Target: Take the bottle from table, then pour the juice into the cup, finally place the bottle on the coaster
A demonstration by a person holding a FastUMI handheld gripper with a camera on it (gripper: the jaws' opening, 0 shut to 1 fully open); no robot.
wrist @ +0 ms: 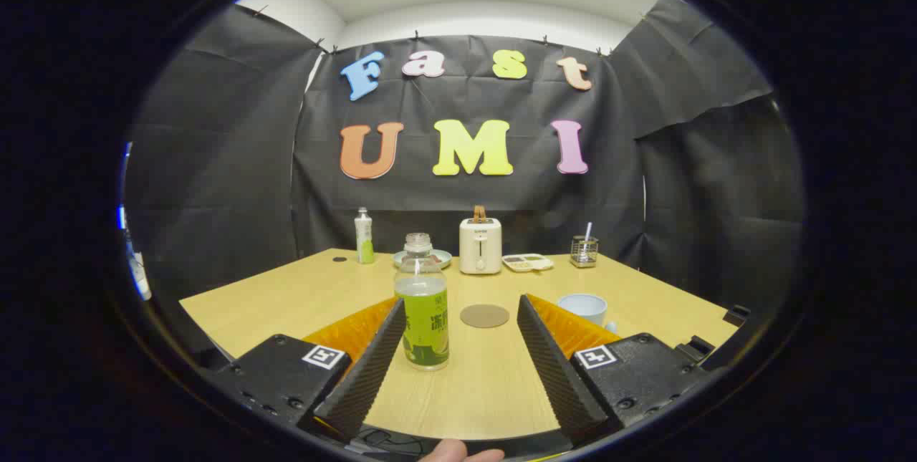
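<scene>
On the wooden table (pixel 301 297), the bottle (pixel 423 304) stands between the two fingers of the gripper (pixel 462 304), close up by the left finger at about 11 o'clock from the gap's middle. The fingers are spread wide apart and hold nothing. I cannot tell if the left finger touches the bottle or only sits just beside it.

The bottle stands straight up. Its long line runs from the table to the top, and its mouth points at the ceiling (no cap shows on it, so it looks open). Green juice fills it most of the way.

The round brown coaster (pixel 484 316) lies flat just past the fingertips, at 12 o'clock. The pale blue cup (pixel 584 306) sits behind the right finger, at about 2 o'clock.

What could go wrong? The bottle is off to one side of the gap. If the fingers close now, I think the left one would hit first and push the bottle, and it might tip. With an open top, juice would spill on the table. A bump forward could knock it over too. Later, a fast tilt over the cup might splash juice out.
</scene>
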